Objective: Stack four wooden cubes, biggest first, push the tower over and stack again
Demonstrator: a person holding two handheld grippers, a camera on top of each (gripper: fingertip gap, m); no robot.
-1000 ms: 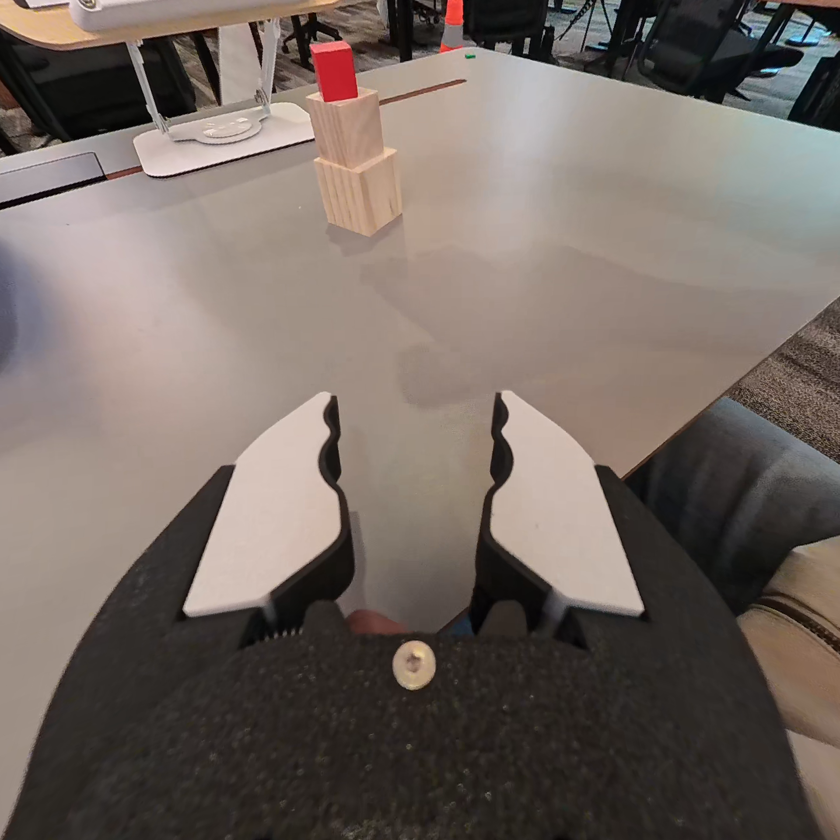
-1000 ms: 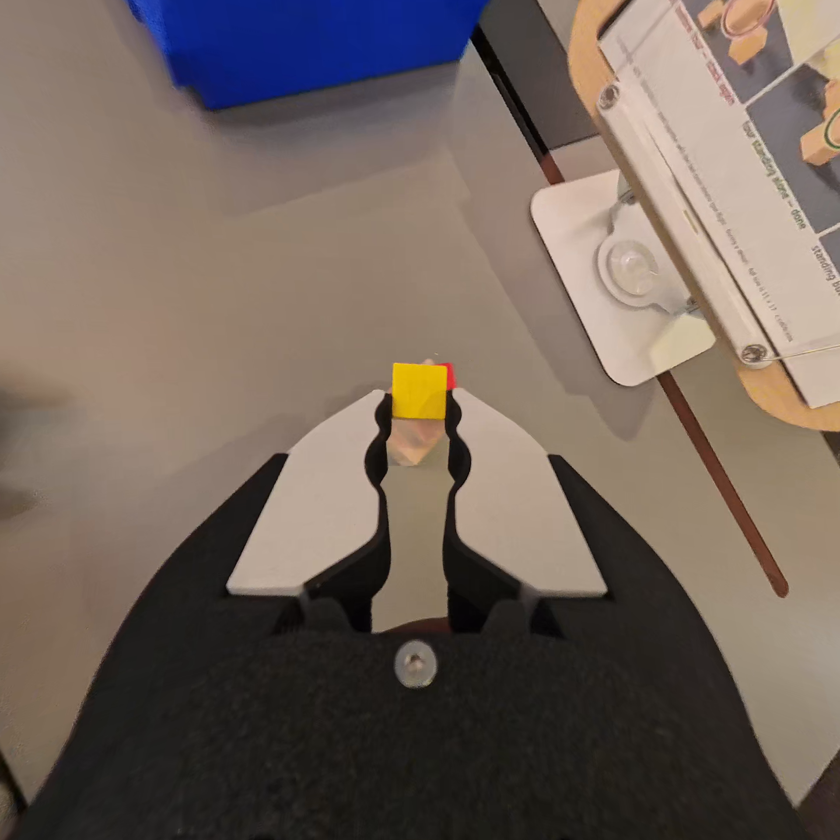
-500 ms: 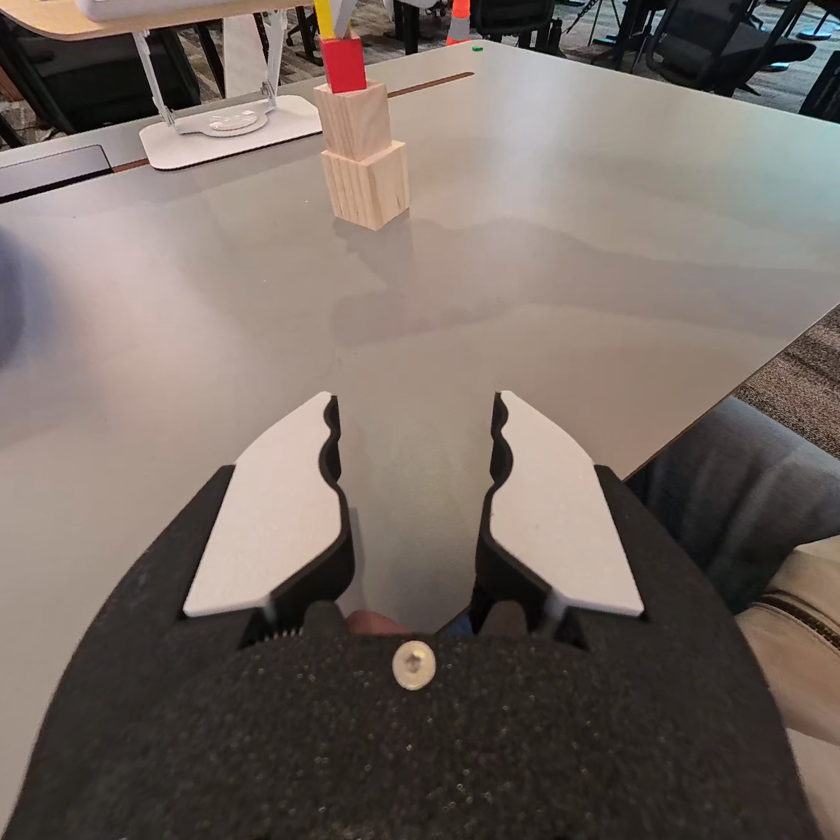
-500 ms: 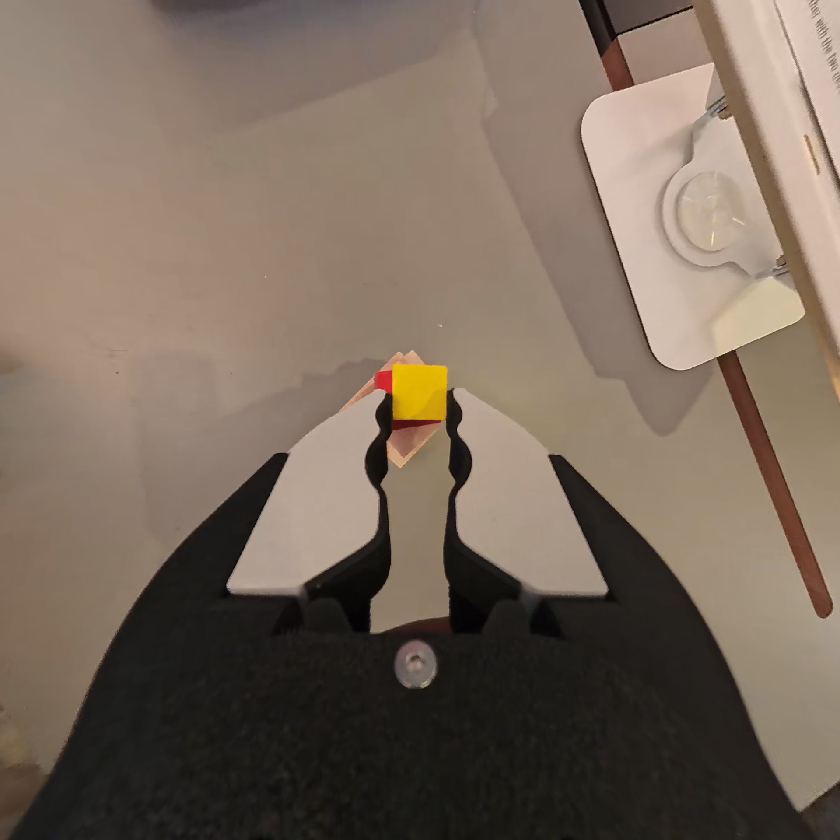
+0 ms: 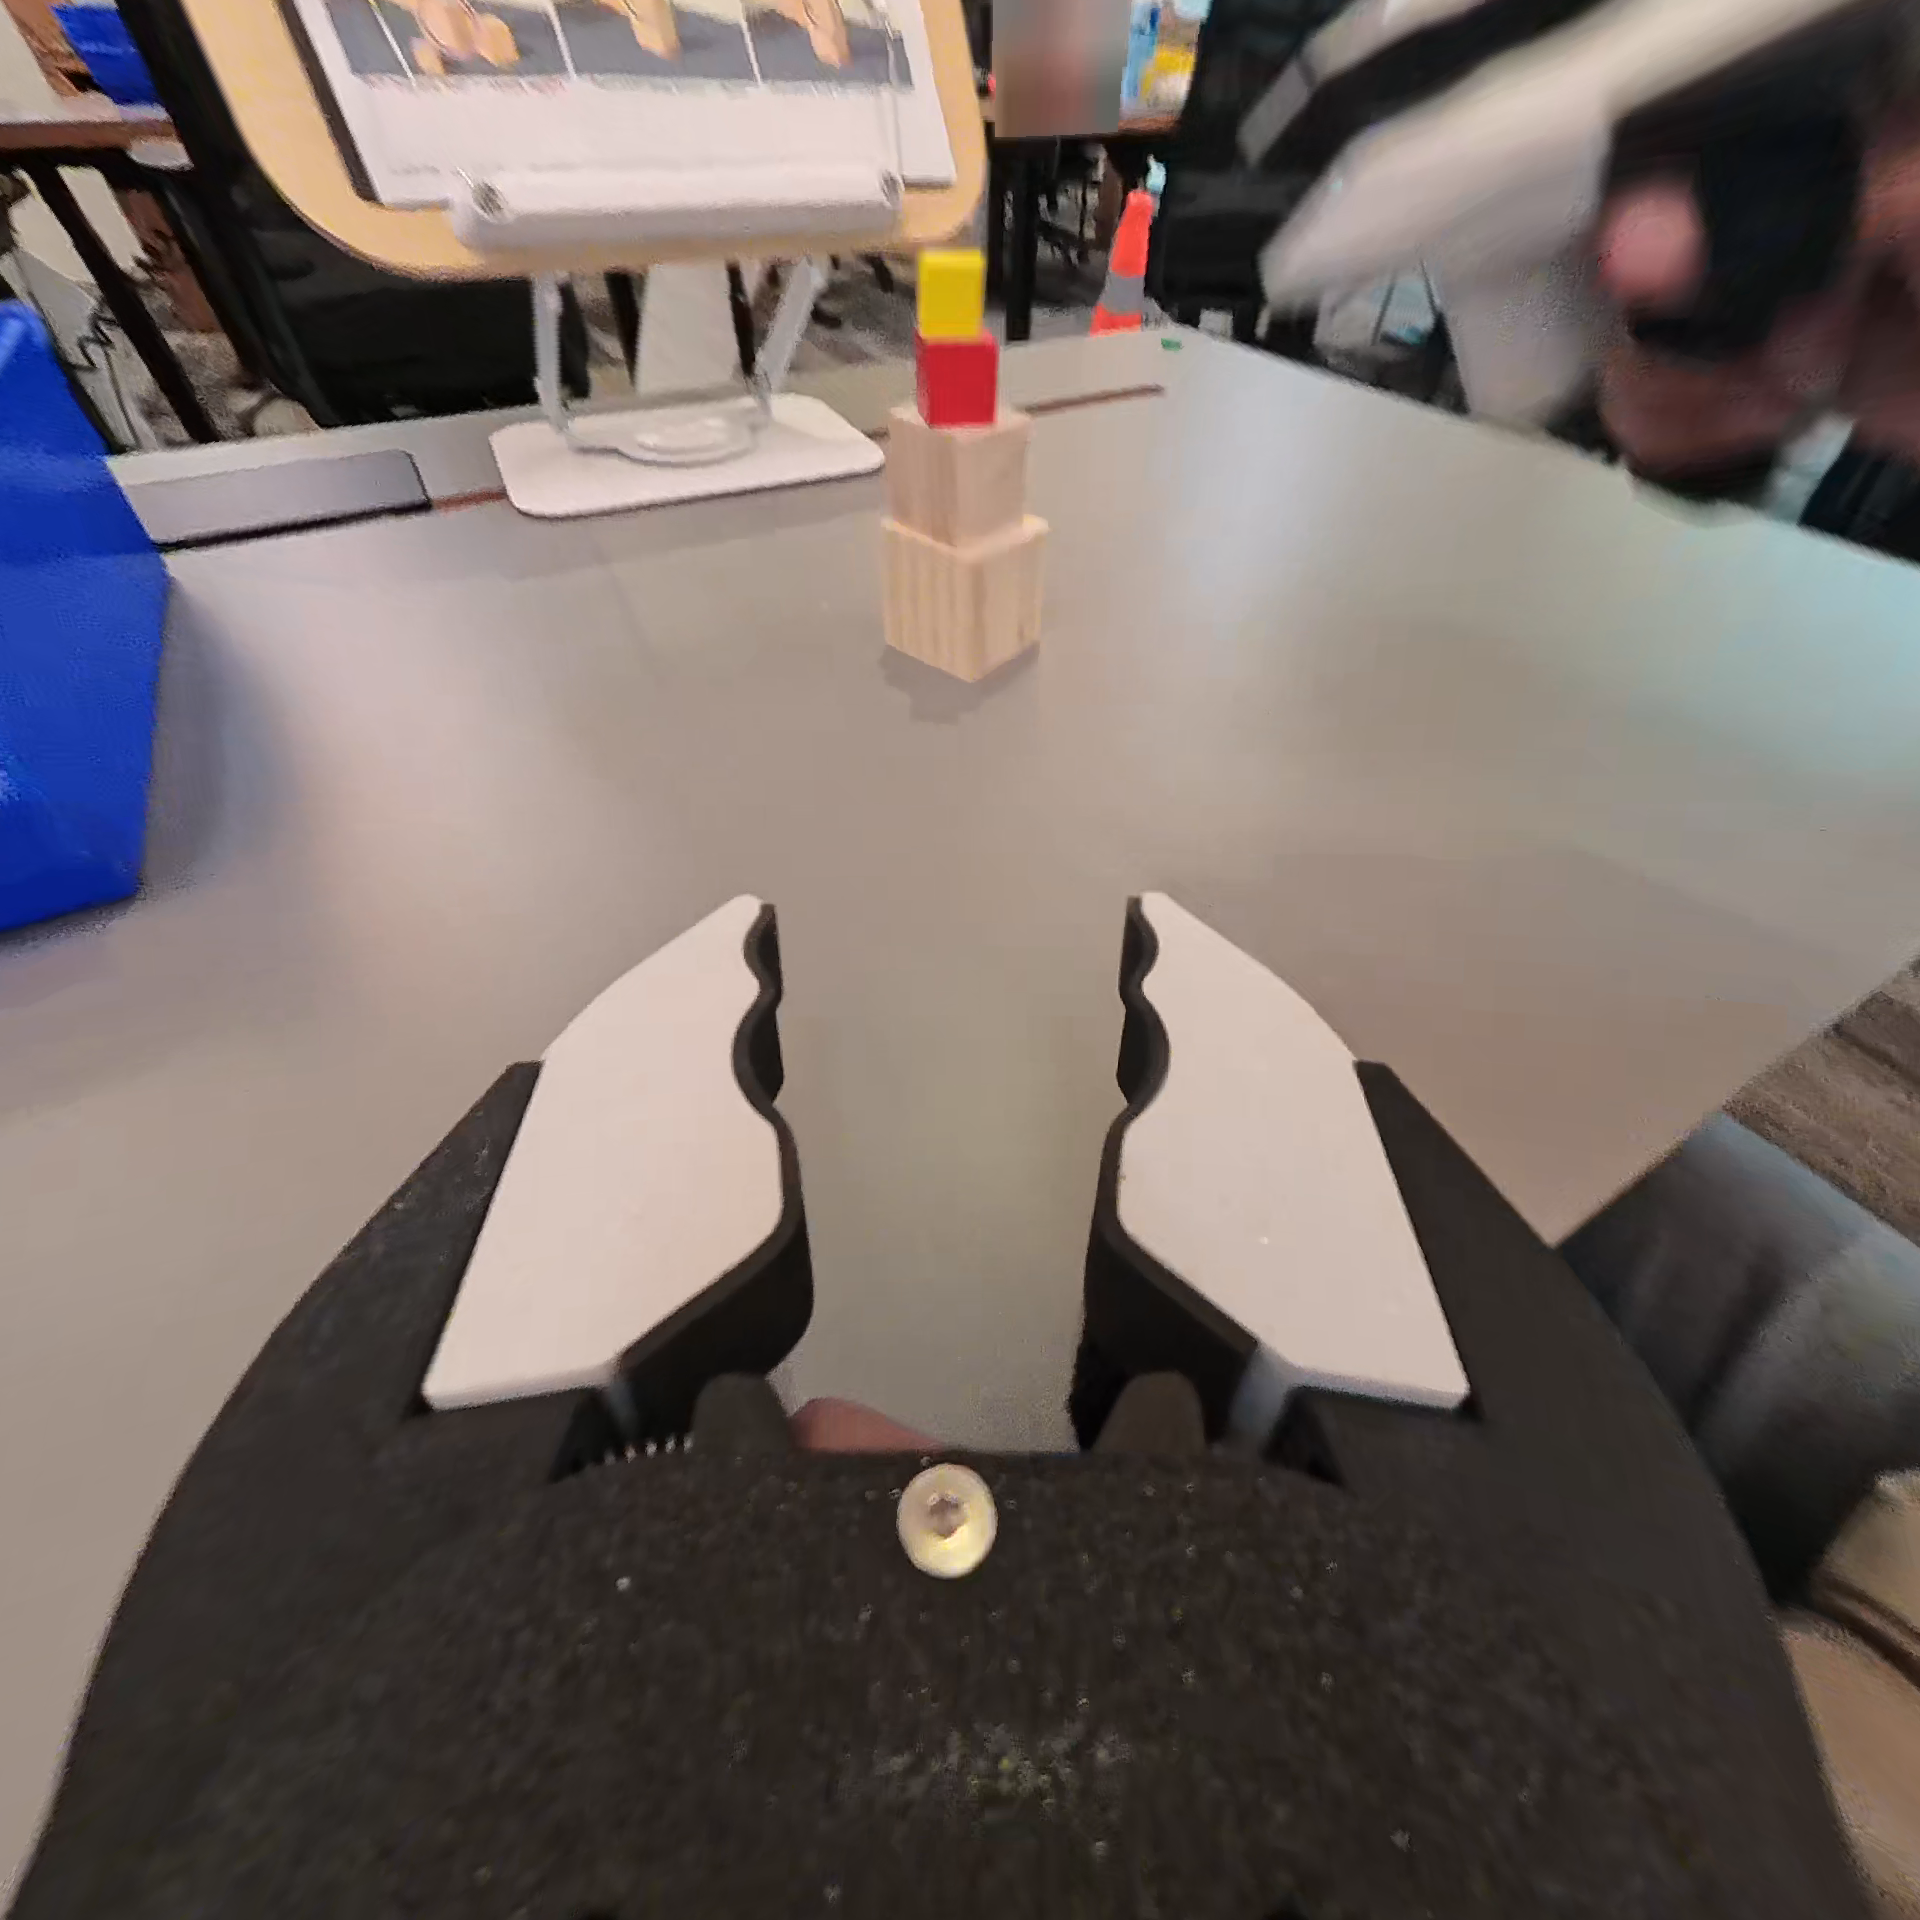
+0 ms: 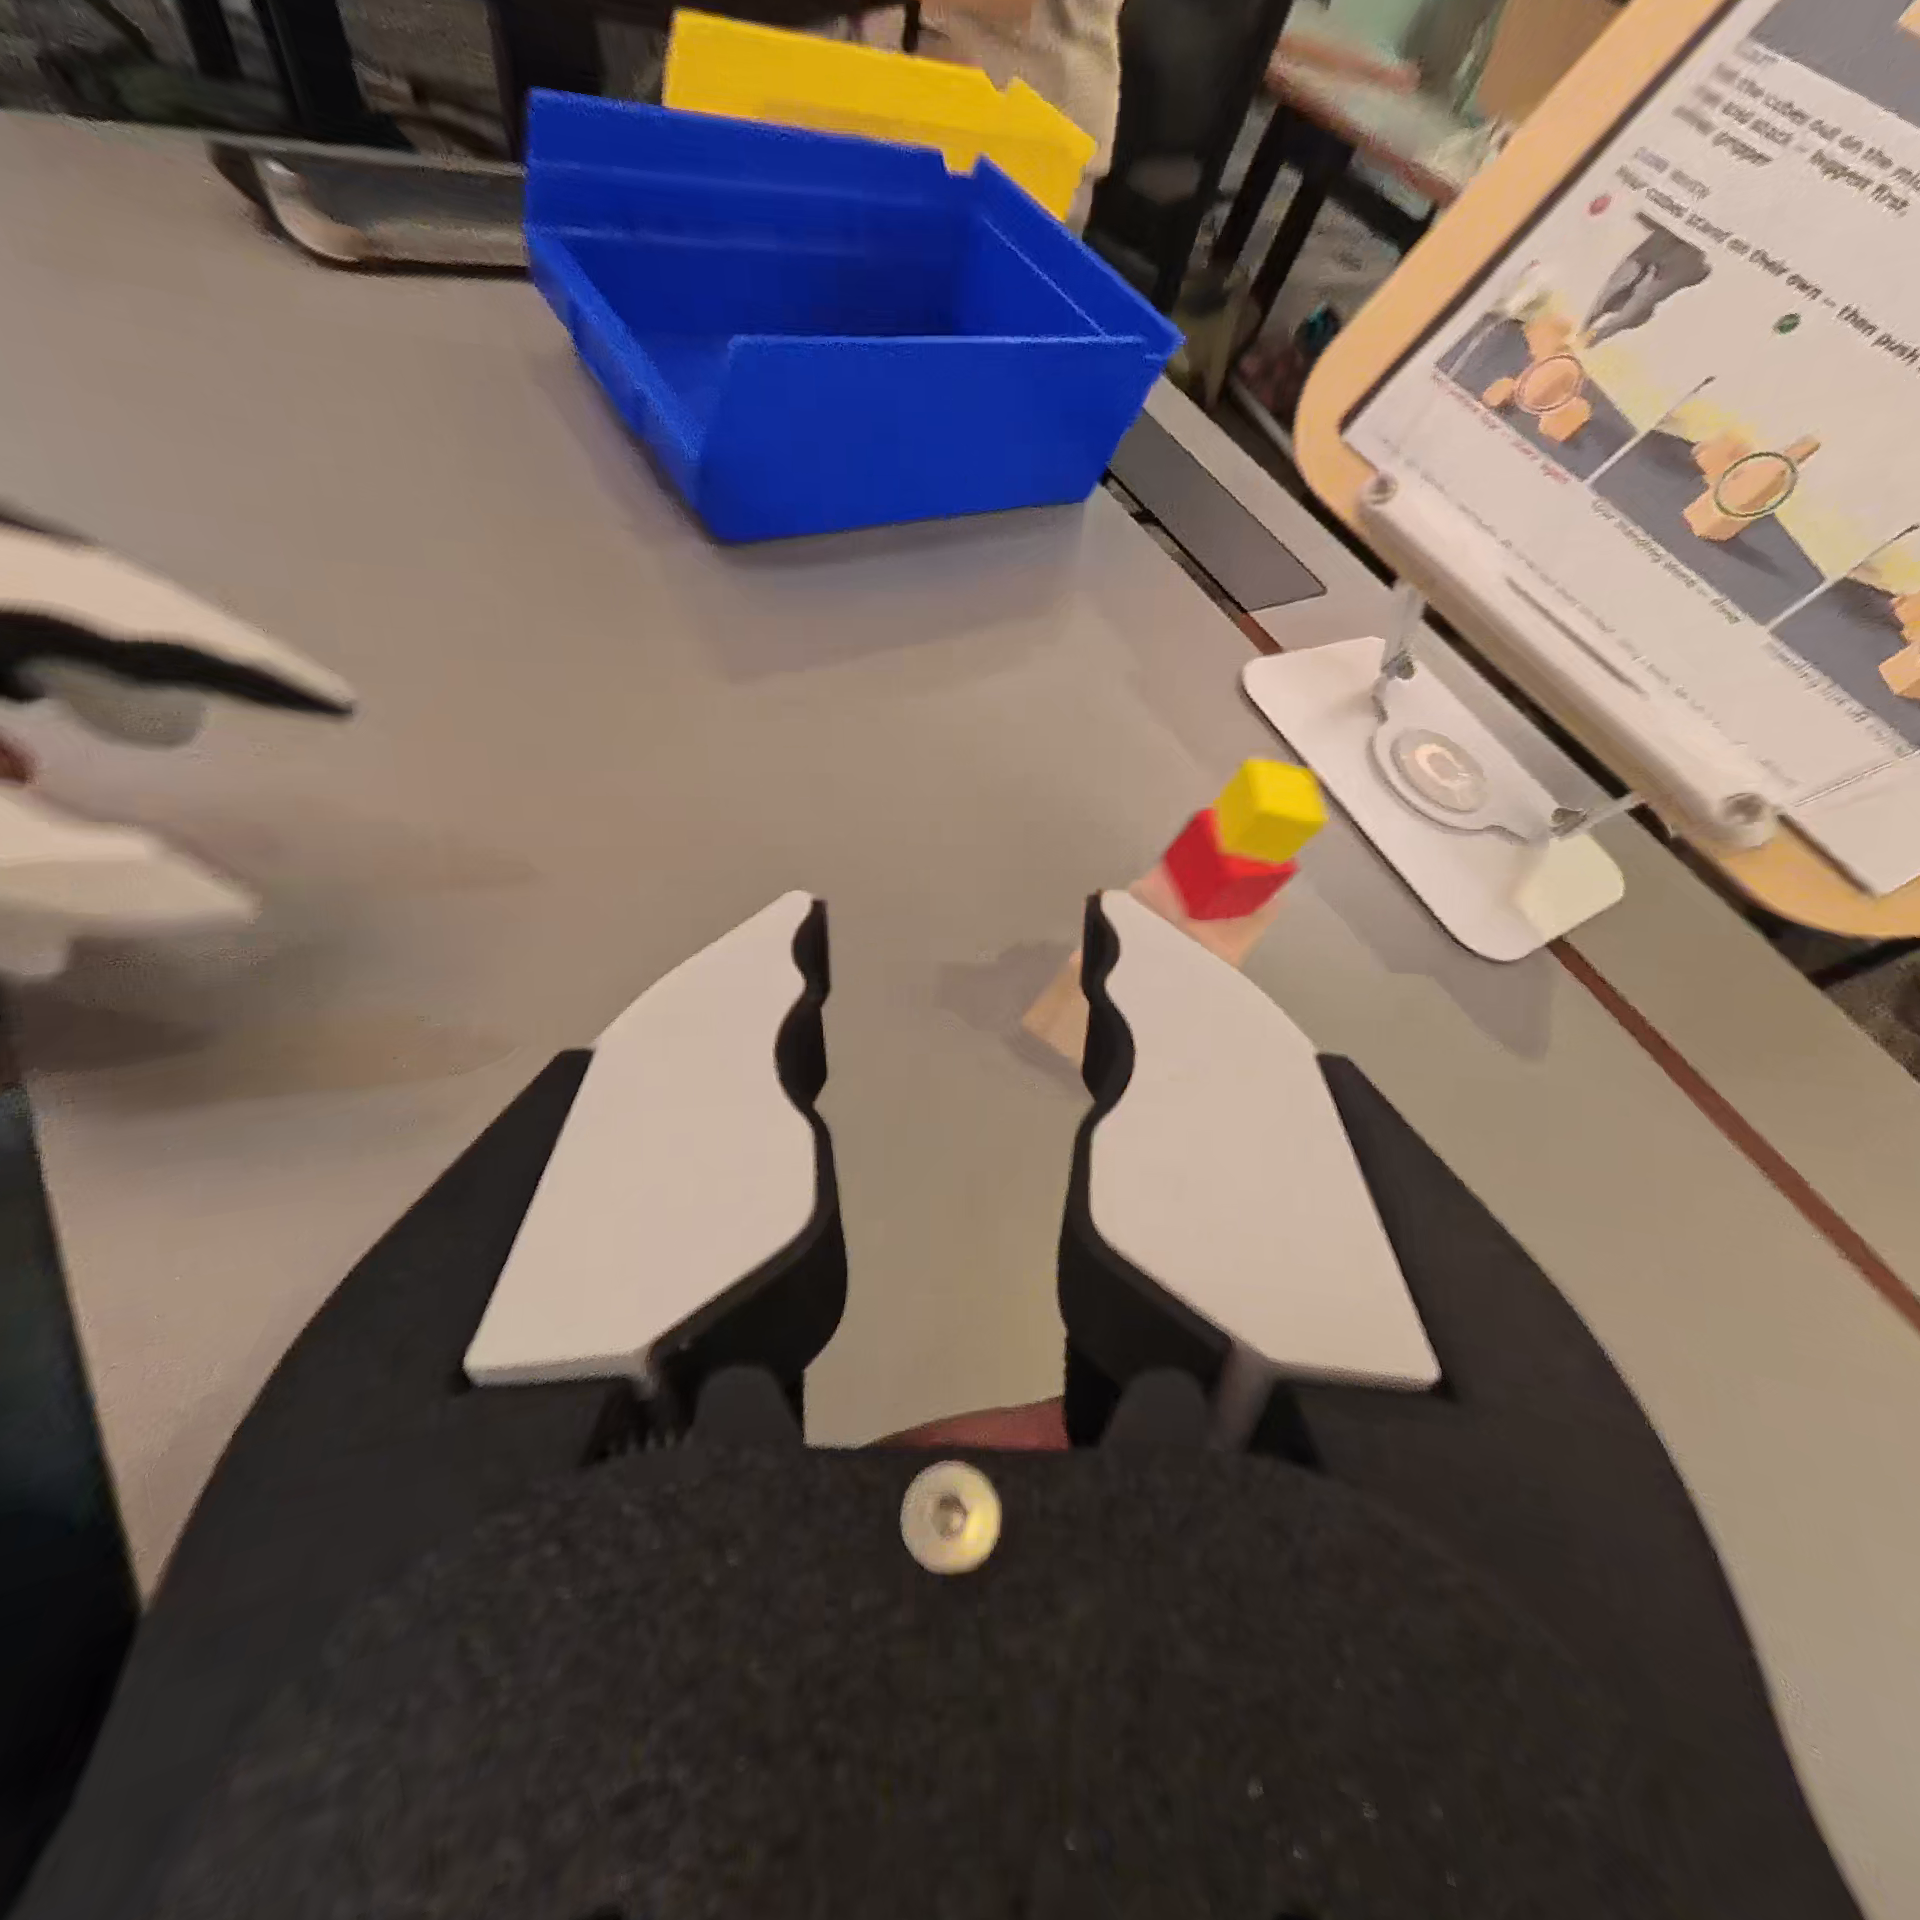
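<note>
Even, soft indoor light. Grey table (image 5: 1351, 748) shows faint sheen and pale shadows beside the cube tower (image 5: 961, 499). Far gripper motion-blurred right of tower; wide-angle bending at edges.

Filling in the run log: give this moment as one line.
tower: four cubes stacked, yellow cube on top | left tool: open, empty | right tool: open, empty, clear of tower

Both tongs, left tongs (image 5: 948, 925) and right tongs (image 6: 954, 920), have black fuzzy bodies, wavy-edged white fingers (image 5: 644, 1174), and a silver screw (image 5: 947, 1520) at 6 o'clock.

blue bin (image 6: 914, 436), yellow bin (image 6: 862, 99), instruction stand (image 6: 1621, 436)
</note>
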